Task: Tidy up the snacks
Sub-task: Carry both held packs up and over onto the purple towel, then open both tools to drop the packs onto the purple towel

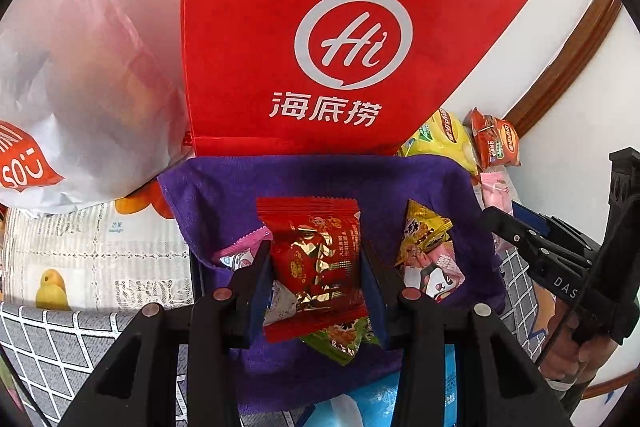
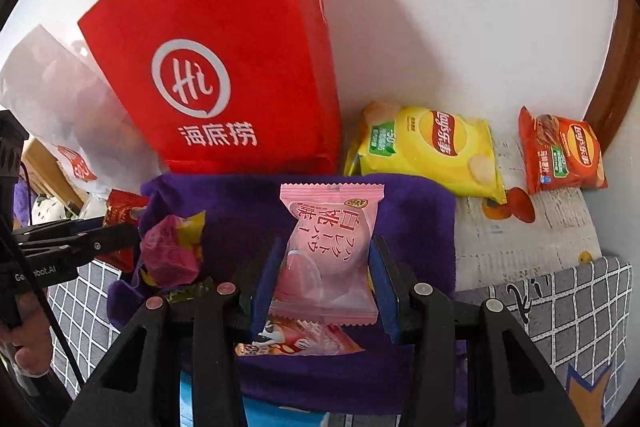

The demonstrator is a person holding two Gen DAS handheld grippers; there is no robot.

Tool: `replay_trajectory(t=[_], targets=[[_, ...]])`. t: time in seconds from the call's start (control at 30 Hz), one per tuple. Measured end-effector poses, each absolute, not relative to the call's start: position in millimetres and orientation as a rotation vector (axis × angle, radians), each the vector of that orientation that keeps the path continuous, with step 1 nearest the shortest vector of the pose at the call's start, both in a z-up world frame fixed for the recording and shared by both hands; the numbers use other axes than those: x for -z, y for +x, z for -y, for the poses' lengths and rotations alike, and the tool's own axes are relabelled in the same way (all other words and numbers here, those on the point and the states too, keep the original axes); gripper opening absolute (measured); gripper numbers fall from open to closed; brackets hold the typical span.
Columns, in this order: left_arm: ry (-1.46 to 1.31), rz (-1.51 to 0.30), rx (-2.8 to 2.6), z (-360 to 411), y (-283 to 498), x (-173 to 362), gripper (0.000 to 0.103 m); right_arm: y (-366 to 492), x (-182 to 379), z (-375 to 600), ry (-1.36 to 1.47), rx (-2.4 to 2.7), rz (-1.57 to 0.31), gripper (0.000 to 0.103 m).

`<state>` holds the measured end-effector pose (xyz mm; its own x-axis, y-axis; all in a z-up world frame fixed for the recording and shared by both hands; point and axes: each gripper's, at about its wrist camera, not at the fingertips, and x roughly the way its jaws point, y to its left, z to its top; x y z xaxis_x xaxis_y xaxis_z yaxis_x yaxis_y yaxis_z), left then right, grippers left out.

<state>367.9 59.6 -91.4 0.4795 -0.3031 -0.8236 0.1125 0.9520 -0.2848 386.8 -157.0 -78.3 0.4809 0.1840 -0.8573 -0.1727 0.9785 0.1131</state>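
Note:
My left gripper [image 1: 316, 267] is shut on a red and gold snack packet [image 1: 316, 259], held over a purple cloth-lined container [image 1: 224, 195]. Small yellow and pink packets [image 1: 428, 251] lie in the container to its right, and a green packet [image 1: 344, 341] shows below it. My right gripper [image 2: 324, 267] is shut on a pink peach snack packet [image 2: 332, 251] above the same purple container [image 2: 416, 211]. A pink and yellow wrapped snack [image 2: 172, 251] lies inside at the left, and a red-white packet [image 2: 296, 341] lies below the held one.
A red paper bag [image 1: 328, 27] stands just behind the container, with a white plastic bag [image 1: 72, 75] to its left. A yellow chip bag [image 2: 432, 151] and an orange chip bag [image 2: 560, 151] lie at the back right by the wall. A patterned tablecloth [image 2: 560, 307] covers the surface.

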Motion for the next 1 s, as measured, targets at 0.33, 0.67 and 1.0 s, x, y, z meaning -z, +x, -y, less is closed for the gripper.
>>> replay_trajectory(t=[0.33, 0.67, 1.0], targets=[[-0.236, -1.054, 0.236, -68.5, 372.7, 97.8, 0.039, 390.5, 87.0, 169.3, 0.017, -0.188, -1.08, 0.045], [-0.227, -1.082, 0.244, -58.3, 375.9, 107.8, 0.039, 394.1, 104.3, 162.5, -0.006, -0.196, -1.15, 0.045], [-0.217, -1.099, 0.247, -45.9, 378.9, 117.3, 0.039, 393.5, 113.1, 157.7, -0.033, -0.199, -1.197, 0.045]])
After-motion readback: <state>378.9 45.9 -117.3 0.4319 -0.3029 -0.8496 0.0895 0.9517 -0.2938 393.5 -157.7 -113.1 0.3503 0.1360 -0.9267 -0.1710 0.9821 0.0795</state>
